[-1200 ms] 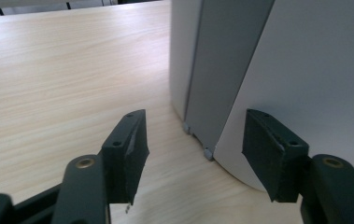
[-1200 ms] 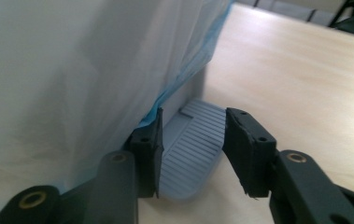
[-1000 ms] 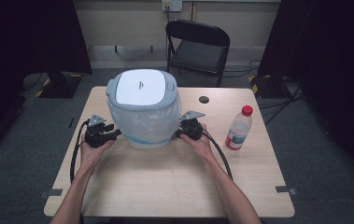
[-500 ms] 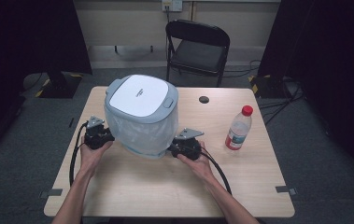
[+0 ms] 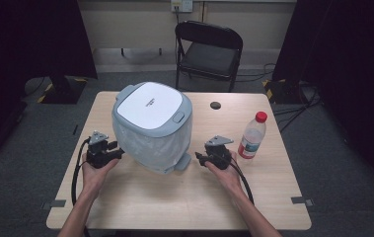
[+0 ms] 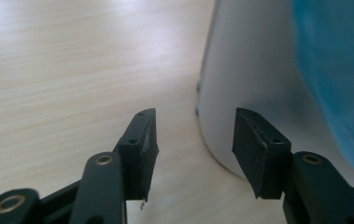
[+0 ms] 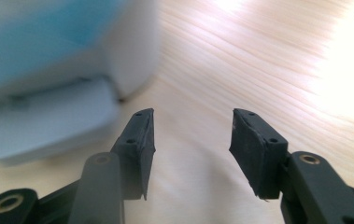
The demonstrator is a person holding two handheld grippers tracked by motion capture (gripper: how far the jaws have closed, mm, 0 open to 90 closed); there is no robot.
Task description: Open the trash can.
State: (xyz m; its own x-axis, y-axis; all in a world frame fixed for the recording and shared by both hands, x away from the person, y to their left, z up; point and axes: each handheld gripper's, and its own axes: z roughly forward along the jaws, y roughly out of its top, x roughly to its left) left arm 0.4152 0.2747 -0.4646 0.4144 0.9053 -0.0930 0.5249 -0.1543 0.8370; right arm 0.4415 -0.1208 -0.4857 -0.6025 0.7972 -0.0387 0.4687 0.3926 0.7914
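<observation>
A pale blue-grey bin [image 5: 152, 128] with a white lid and a foot pedal [image 5: 183, 163] stands on the wooden table [image 5: 184, 197], turned at an angle. My left gripper [image 5: 118, 151] sits just left of the bin, open, its tips close to the bin's wall. In the left gripper view the bin's white wall [image 6: 258, 70] fills the right side beyond the left gripper [image 6: 194, 135]. My right gripper [image 5: 200, 159] rests right of the pedal, open and holding nothing. The right gripper view shows the right gripper [image 7: 192, 135] over bare wood, the pedal [image 7: 44, 121] at left.
A clear water bottle [image 5: 251, 136] with a red cap stands at the table's right. A small dark round disc [image 5: 215, 105] lies at the far side. A black folding chair [image 5: 209, 49] stands behind the table. Cables trail from both grippers toward the front edge.
The bin has turned and shifted forward, its pedal now facing the near right. My right gripper has pulled back from the bin toward the right; the left stays beside it.
</observation>
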